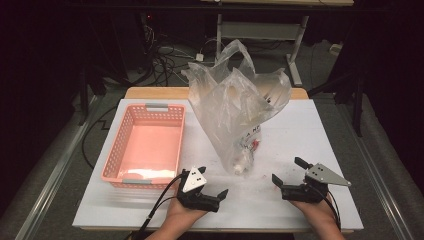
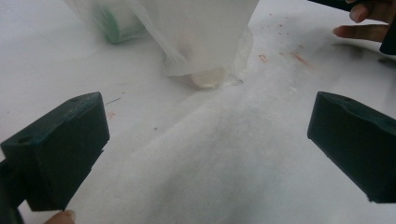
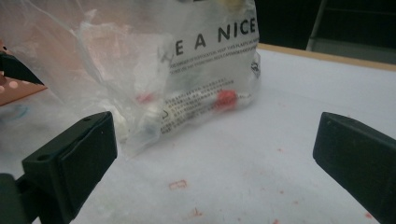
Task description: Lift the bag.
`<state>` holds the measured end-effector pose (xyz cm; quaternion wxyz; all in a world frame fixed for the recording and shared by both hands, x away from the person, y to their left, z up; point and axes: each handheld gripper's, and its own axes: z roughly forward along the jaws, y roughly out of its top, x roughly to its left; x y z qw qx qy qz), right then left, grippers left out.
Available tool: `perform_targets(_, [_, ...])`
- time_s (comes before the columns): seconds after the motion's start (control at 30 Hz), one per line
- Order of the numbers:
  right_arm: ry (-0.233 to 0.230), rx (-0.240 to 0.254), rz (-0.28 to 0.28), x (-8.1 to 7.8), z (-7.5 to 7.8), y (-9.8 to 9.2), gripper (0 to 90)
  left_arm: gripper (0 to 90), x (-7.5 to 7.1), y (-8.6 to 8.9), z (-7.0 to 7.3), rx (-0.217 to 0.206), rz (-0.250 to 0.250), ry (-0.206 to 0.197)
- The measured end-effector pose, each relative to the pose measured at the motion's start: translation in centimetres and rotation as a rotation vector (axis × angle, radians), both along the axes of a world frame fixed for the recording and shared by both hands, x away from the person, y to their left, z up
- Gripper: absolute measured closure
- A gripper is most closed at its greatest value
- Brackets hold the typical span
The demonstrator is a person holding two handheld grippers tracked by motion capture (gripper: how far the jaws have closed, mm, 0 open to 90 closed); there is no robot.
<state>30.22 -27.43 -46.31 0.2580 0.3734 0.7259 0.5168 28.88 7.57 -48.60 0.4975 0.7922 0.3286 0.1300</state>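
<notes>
We see the crinkled clear plastic bag [image 1: 240, 112] with printed lettering standing near the middle of the white tabletop [image 1: 280, 210], things still inside. Our left gripper [image 1: 212, 187] and right gripper [image 1: 290, 172] rest near the front edge, jaws apart, empty. The pink plastic basket [image 1: 122, 145] at the left edge holds nothing; unpacking seems unstarted.

Basket [image 1: 145, 145] left on table [image 1: 300, 130], bag [image 1: 240, 110] standing right of it, mid-table

Thin glossy clear plastic bag [image 1: 239, 107], matt white paper-like table cover [image 1: 300, 130], pink plastic basket [image 1: 147, 145].
</notes>
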Motion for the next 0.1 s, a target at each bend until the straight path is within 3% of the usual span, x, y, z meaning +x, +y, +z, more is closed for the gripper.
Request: perform_targets(0.1, [-0.003, 0.003, 0.016, 0.11, -0.06, 0.15, 0.2, 0.0, -0.03, 0.12, -0.02, -0.014, 0.005, -0.002])
